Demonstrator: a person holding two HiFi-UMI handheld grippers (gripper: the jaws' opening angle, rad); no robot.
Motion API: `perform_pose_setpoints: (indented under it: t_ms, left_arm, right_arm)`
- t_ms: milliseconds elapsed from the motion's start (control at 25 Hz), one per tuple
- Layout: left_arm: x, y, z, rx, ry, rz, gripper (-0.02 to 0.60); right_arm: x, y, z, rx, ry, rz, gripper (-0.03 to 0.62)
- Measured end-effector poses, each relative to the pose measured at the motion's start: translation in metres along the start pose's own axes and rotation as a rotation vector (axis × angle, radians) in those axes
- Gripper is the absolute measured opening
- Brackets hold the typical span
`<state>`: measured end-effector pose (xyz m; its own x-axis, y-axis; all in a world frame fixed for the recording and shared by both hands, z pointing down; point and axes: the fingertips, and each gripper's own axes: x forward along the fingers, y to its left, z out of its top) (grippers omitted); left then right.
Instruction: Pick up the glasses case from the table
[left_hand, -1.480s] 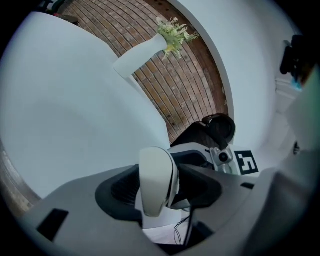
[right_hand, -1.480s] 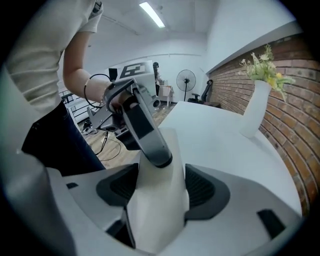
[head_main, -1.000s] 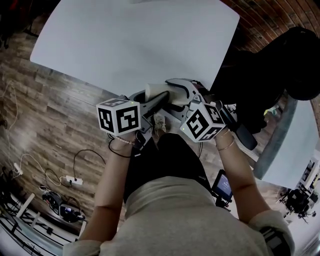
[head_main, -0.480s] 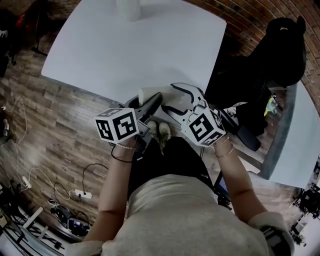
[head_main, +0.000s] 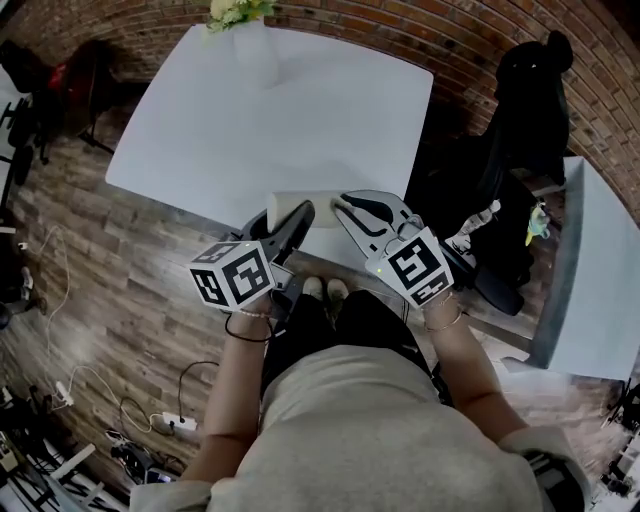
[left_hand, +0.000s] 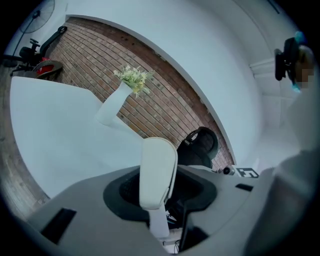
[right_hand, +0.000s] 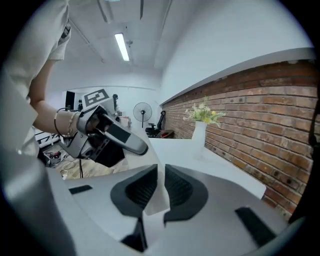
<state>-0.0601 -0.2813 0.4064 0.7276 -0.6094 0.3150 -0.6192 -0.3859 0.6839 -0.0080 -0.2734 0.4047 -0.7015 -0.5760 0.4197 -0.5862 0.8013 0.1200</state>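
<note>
The white glasses case (left_hand: 158, 167) stands upright between the jaws of my left gripper (left_hand: 161, 189), which is shut on it. From the head view the case (head_main: 318, 204) hangs over the near edge of the white table (head_main: 250, 110), at the tip of the left gripper (head_main: 285, 216). Just to its right, my right gripper (head_main: 346, 205) is apart from the case. Its jaws (right_hand: 158, 172) are closing, only a narrow slit is left, and nothing is between them. In the right gripper view the left gripper (right_hand: 117, 136) shows at the left, in a hand.
A white vase of flowers (head_main: 245, 30) stands at the table's far edge by a brick wall (head_main: 420, 35). A black chair with dark clothing (head_main: 520, 120) is to the right, then a second table (head_main: 590, 280). Cables (head_main: 60, 400) lie on the wood floor.
Both grippers have risen with the case still in the left one. The head view now takes in the vase and the wall. The right gripper's jaws have narrowed.
</note>
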Motion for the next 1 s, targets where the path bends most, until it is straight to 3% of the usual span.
perform_pose_setpoints:
  t_ms: [120, 320, 480, 760, 1000]
  left_arm:
    - [-0.008, -0.009, 0.005, 0.001, -0.034, -0.004, 0.155]
    - [-0.020, -0.015, 0.024, 0.025, -0.116, -0.003, 0.153]
    - [-0.029, -0.022, 0.026, 0.062, -0.132, 0.005, 0.153]
    - [-0.027, -0.032, 0.036, 0.072, -0.173, -0.001, 0.153]
    - [-0.032, -0.039, 0.044, 0.099, -0.202, -0.019, 0.153]
  right_arm:
    - [-0.012, -0.008, 0.012, 0.076, -0.048, -0.042, 0.000]
    - [-0.027, -0.018, 0.033, 0.228, -0.151, -0.087, 0.000]
    - [-0.039, -0.025, 0.042, 0.372, -0.214, -0.130, -0.002]
    - [-0.048, -0.038, 0.057, 0.428, -0.292, -0.171, -0.002]
    - [-0.046, -0.027, 0.066, 0.448, -0.331, -0.108, -0.002]
